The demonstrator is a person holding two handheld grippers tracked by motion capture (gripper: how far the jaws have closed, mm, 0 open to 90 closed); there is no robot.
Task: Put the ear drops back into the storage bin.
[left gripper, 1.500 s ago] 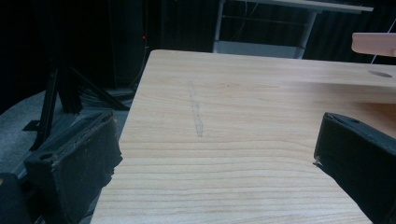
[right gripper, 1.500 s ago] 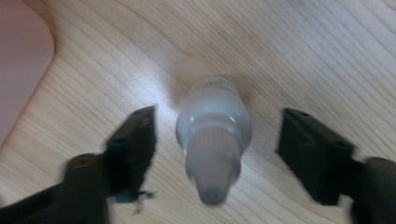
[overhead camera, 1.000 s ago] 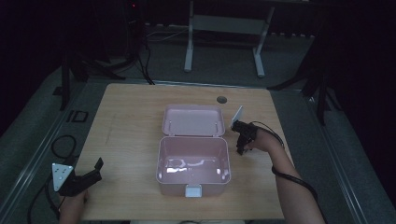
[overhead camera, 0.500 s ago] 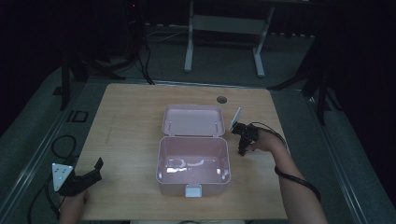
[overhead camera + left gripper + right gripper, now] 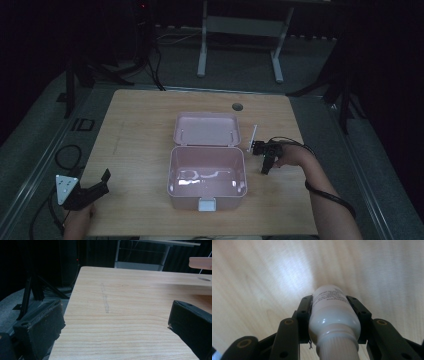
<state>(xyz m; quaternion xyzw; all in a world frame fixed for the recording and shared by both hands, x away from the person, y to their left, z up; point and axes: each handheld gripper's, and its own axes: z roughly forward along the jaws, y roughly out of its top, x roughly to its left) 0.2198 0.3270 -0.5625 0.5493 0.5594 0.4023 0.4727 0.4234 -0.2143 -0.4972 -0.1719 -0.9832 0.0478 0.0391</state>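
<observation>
A: To the right of the pink box (image 5: 207,175), the right gripper (image 5: 265,167) is clamped on a white bottle (image 5: 333,315). In the right gripper view both black pads press its sides, the ribbed cap toward the camera, the printed label toward the wood.

B: And it has shifted! A second ago that gripper sat close by the right edge of the open lid (image 5: 207,129); now it's nearer the person, level with the box's upper right corner, a little apart from the wall.

A: The jaws were just closing too, and they've settled with the bottle between them. It's a firm grasp.

B: From the high view I can't make out the bottle itself; it's dark under the hand. Whether it's clear of the table (image 5: 140,125) I can't tell either.

A: Over at the near left corner, the left gripper (image 5: 92,189) hasn't budged. Same spot as before, jaws spread wide with nothing between them, only bare wood in the left gripper view.

B: The box is unchanged as well: lid laid back flat, the latch facing the person.
</observation>
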